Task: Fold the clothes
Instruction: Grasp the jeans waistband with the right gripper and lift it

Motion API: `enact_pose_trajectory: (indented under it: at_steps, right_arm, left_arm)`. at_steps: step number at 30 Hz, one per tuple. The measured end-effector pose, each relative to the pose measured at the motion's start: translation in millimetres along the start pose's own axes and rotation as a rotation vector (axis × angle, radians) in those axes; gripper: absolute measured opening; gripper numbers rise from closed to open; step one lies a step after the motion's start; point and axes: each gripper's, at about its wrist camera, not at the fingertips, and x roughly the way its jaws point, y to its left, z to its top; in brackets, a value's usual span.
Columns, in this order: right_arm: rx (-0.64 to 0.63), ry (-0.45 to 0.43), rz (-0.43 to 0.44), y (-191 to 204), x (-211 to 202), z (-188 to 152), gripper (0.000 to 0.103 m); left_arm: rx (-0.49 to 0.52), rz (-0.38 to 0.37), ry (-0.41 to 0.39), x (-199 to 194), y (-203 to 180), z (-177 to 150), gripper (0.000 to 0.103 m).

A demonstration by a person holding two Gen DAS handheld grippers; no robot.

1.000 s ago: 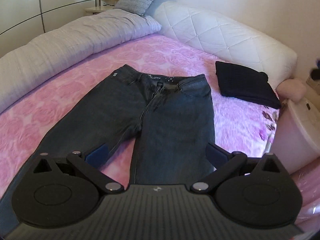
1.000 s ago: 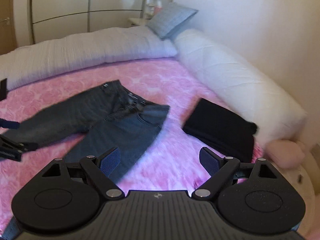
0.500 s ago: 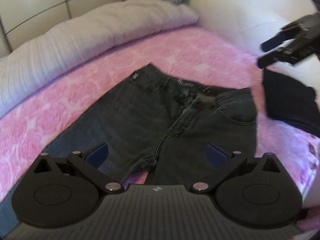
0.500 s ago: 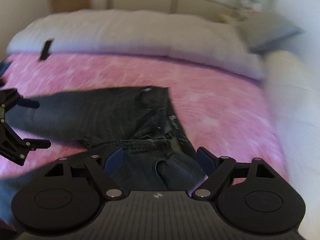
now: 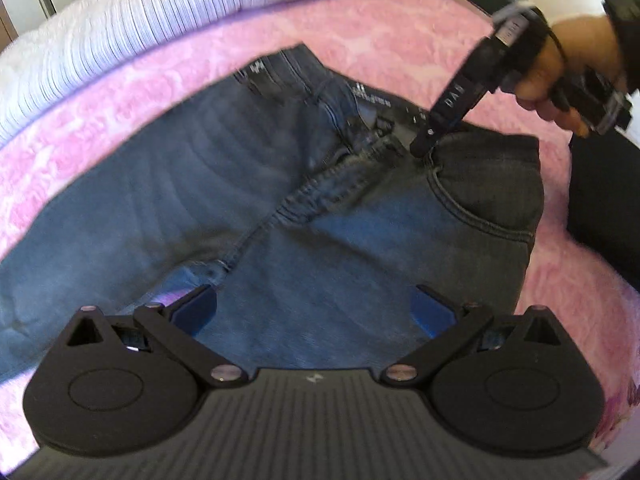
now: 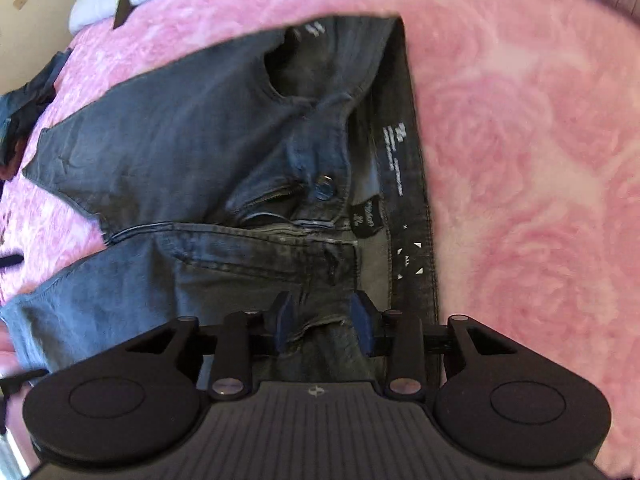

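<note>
Jeans: a dark blue pair of jeans (image 5: 304,216) lies front up on the pink rose-patterned bedspread (image 5: 392,36), legs spread apart, fly partly unzipped, button (image 6: 323,189) undone and showing.
Waistband: the waistband (image 6: 412,184) gapes, with the printed inner label readable from the right wrist view.
Right gripper: the right gripper (image 6: 322,326) is down at the waistband, near the front pocket, pointing steeply at the cloth.
Right jaws: they're closing right now, about halfway in, with a ridge of denim standing between the blue pads (image 6: 285,320); whether the pads already press on it, I can't tell.
Right hand: the person's right hand (image 5: 560,60) is wrapped round the handle, seen from the left wrist view, with one black finger tip touching the denim by the pocket.
Left gripper: the left gripper (image 5: 314,310) hovers over the upper thigh, just below the crotch seam.
Left jaws: spread wide, nothing gripped, only denim beneath.
Folded garment: a dark folded garment (image 5: 604,208) sits on the bedspread beside the jeans' hip.
Quilt: a pale ribbed quilt (image 5: 140,12) is bunched along the bed's far edge.
</note>
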Motion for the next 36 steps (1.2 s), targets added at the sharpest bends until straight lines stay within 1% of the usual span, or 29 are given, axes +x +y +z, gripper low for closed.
enact_pose_trajectory:
  at_steps: [4, 6, 7, 9, 11, 13, 15, 17, 19, 21, 24, 25, 27, 28, 31, 34, 36]
  right_arm:
    - [0.062, 0.106, 0.048, -22.4, 20.2, 2.3, 0.043]
    - [0.124, 0.138, 0.099, -31.0, 25.8, 0.4, 0.044]
    - [0.154, 0.149, 0.126, -33.9, 27.5, -1.6, 0.040]
    - [0.181, 0.152, 0.143, -35.1, 26.2, -3.8, 0.031]
    - [0.183, 0.123, 0.143, -32.9, 17.3, -5.8, 0.020]
    - [0.154, 0.054, 0.141, -27.9, -1.2, -5.1, 0.018]
    - [0.068, -0.068, 0.146, -15.8, -31.6, -3.1, 0.017]
    - [-0.070, -0.192, 0.157, 3.3, -59.0, -2.8, 0.016]
    - [-0.184, -0.252, 0.104, 20.1, -64.3, -3.5, 0.016]
    - [-0.183, -0.248, 0.061, 18.7, -49.5, 0.5, 0.016]
    - [-0.111, -0.188, 0.031, -3.9, -11.3, 7.5, 0.016]
    - [-0.087, -0.150, 0.013, -11.2, 2.3, 9.1, 0.016]
    - [-0.054, -0.086, -0.038, -11.2, 24.0, 9.0, 0.020]
    - [-0.042, -0.081, -0.051, -11.3, 24.5, 8.3, 0.022]
    - [-0.037, -0.099, -0.069, -7.0, 9.8, 7.1, 0.036]
    - [-0.070, -0.151, -0.088, 4.9, -17.1, 5.6, 0.037]
    - [-0.096, -0.169, -0.087, 16.4, -29.2, 1.5, 0.037]
  left_arm:
    - [-0.003, -0.006, 0.008, 8.7, -1.1, 5.4, 0.102]
    - [-0.005, -0.013, 0.007, 11.1, 0.1, 10.4, 0.102]
    - [-0.002, -0.015, 0.005, 12.6, 1.0, 13.4, 0.102]
    - [0.008, -0.017, 0.001, 14.0, 3.1, 19.1, 0.102]
    - [0.018, -0.016, -0.006, 15.2, 5.2, 25.6, 0.102]
    - [0.023, -0.013, -0.019, 14.2, 9.8, 29.2, 0.102]
    - [0.027, -0.010, -0.030, 14.3, 15.0, 32.0, 0.102]
    - [0.026, -0.008, -0.021, 19.5, 17.7, 32.4, 0.102]
    - [0.025, -0.005, -0.007, 26.2, 19.2, 31.2, 0.102]
    - [0.025, -0.001, -0.004, 29.9, 19.8, 30.7, 0.102]
    - [0.016, -0.002, -0.006, 29.2, 19.3, 28.9, 0.102]
    - [0.012, -0.003, -0.006, 28.5, 19.7, 27.8, 0.102]
    - [0.005, -0.005, 0.002, 26.9, 21.5, 23.6, 0.102]
    - [0.001, -0.005, 0.008, 25.9, 22.3, 21.2, 0.102]
    - [-0.007, 0.005, 0.018, 17.5, 26.4, 11.2, 0.102]
    - [-0.031, 0.022, 0.032, 4.8, 33.3, -5.7, 0.102]
    - [-0.048, 0.041, 0.057, -3.1, 38.0, -22.4, 0.102]
